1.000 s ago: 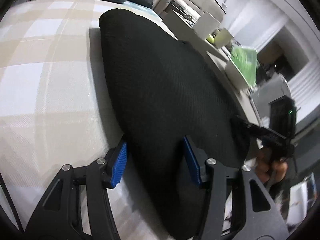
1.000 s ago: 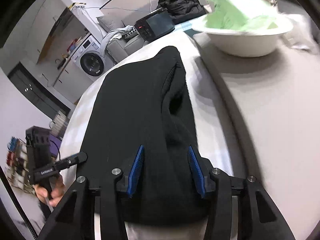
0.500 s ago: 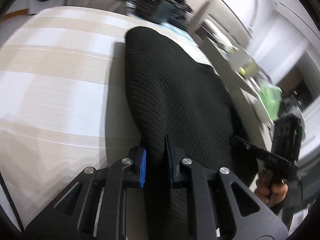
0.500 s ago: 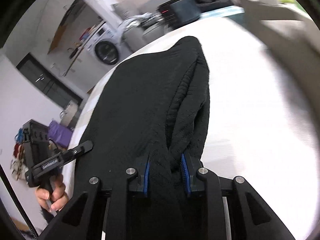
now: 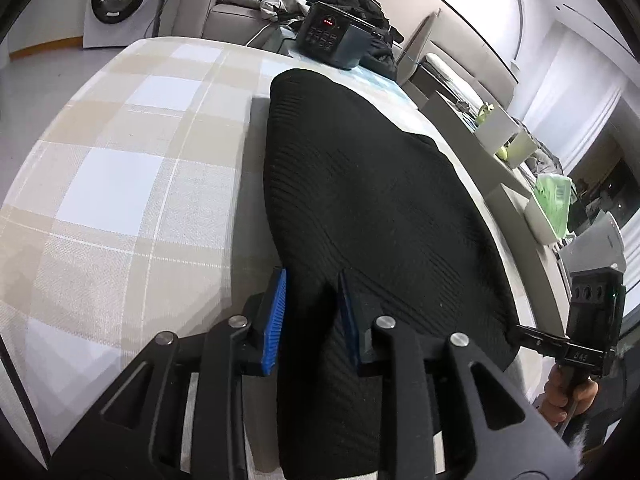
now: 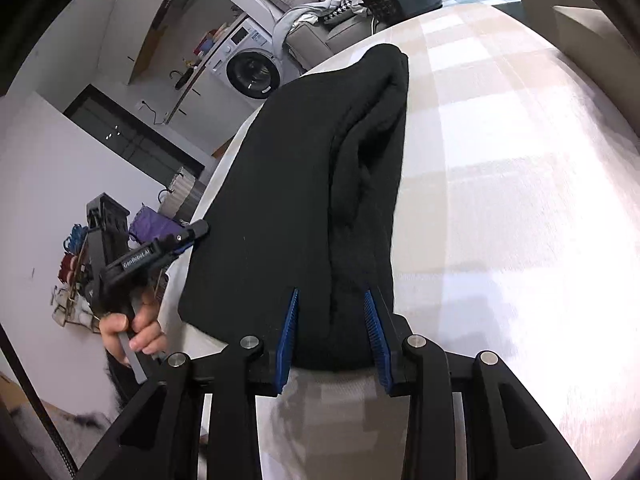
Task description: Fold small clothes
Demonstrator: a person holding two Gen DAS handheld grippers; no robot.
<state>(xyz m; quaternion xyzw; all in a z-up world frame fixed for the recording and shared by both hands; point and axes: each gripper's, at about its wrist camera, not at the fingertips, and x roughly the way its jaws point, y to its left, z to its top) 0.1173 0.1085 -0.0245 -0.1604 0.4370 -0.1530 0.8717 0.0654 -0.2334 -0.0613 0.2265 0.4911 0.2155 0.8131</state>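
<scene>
A black ribbed knit garment (image 5: 372, 208) lies stretched on a checked beige and white cloth (image 5: 120, 168). My left gripper (image 5: 310, 300) is shut on a bunched near edge of the garment. My right gripper (image 6: 332, 320) is shut on the thick folded edge of the same garment (image 6: 300, 184), which shows a pouch-like fold on its right side. Each gripper shows in the other's view: the right one (image 5: 536, 336) at the garment's far right corner, the left one (image 6: 192, 236) at its left edge.
A dark appliance with red lights (image 5: 332, 36) stands past the far end of the cloth. A washing machine (image 5: 116, 0), a grey sofa (image 5: 224, 16) with clothes, and a side counter with a white bowl holding something green (image 5: 552, 204) surround the surface.
Both grippers went from open around the garment's edge to shut on it, then the jaws widened a little with cloth still between them. The garment now lies further stretched over the cloth.
</scene>
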